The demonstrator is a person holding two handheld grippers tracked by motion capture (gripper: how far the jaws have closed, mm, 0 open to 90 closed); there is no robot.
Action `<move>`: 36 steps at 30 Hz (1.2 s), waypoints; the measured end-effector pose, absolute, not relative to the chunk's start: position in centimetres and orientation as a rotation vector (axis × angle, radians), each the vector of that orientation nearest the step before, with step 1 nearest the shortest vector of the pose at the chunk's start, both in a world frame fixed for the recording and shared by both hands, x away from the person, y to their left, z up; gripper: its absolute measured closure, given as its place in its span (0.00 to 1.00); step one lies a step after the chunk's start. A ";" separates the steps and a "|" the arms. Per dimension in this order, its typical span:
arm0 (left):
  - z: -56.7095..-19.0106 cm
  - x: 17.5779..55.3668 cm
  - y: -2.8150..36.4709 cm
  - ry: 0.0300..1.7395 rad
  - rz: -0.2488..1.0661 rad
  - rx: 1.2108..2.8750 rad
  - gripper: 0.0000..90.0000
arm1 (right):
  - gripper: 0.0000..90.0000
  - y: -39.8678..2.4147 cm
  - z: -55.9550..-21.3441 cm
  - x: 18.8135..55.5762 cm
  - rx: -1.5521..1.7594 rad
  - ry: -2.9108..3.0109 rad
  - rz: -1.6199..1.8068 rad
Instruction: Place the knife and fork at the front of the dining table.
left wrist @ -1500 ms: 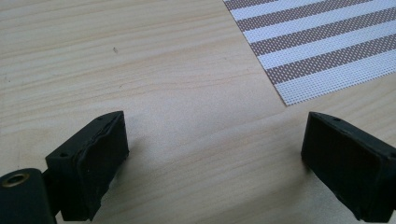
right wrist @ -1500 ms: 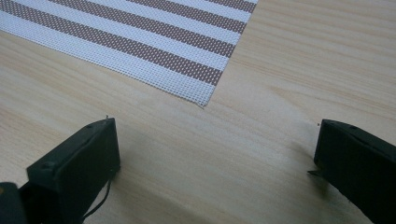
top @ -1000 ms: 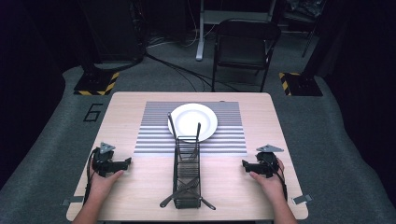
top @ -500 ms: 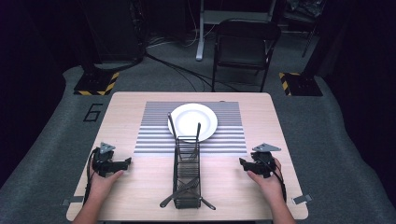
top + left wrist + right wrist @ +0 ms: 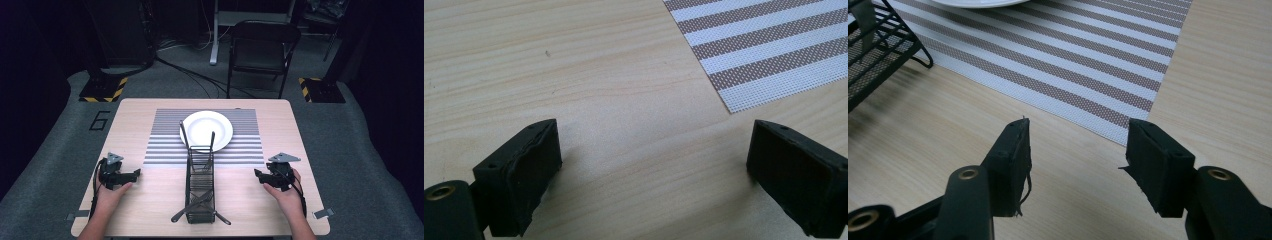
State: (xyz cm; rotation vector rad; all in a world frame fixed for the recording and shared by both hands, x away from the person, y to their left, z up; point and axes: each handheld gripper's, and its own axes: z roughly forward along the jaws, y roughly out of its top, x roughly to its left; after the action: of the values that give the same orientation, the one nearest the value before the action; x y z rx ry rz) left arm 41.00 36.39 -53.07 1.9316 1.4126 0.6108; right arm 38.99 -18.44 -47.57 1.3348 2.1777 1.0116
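A white plate (image 5: 206,129) sits on a striped placemat (image 5: 165,145) at the table's middle. In front of it stands a long black wire basket (image 5: 200,185) with cutlery lying in it. My left gripper (image 5: 134,174) rests low over bare wood at the left, jaws wide open and empty (image 5: 654,150), with the placemat's corner (image 5: 764,45) ahead. My right gripper (image 5: 257,174) hovers at the right, pointing at the basket. Its jaws (image 5: 1079,145) have just been closing and stand about half open with nothing between them. Ahead of them lie the placemat (image 5: 1058,55), the plate's rim (image 5: 973,2) and the basket's end (image 5: 878,55).
The wooden table (image 5: 280,115) has a printed 6 (image 5: 101,121) at its far left corner. A black folding chair (image 5: 262,50) stands beyond the far edge, with cables on the grey floor. Bare wood lies on both sides of the basket.
My right gripper has lifted a little and shifted slightly toward the basket, and its jaws have narrowed. The left gripper has kept still.
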 end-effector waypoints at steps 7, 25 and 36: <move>-53.1 41.0 36.4 1.413 0.611 1.931 0.08 | 0.49 -17.6 -46.8 38.5 1.303 2.197 1.012; -53.0 41.0 36.4 1.418 0.608 1.933 0.08 | 0.51 -15.6 -44.9 37.8 1.224 2.242 1.057; -53.0 40.9 36.3 1.420 0.607 1.934 0.08 | 0.52 -14.5 -43.2 37.5 1.204 2.266 1.074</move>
State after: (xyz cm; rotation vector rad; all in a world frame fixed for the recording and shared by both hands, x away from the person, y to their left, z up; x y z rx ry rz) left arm 40.95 36.35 -53.04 1.9337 1.4196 0.6071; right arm 37.49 -14.45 -43.20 1.2044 2.2657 1.0743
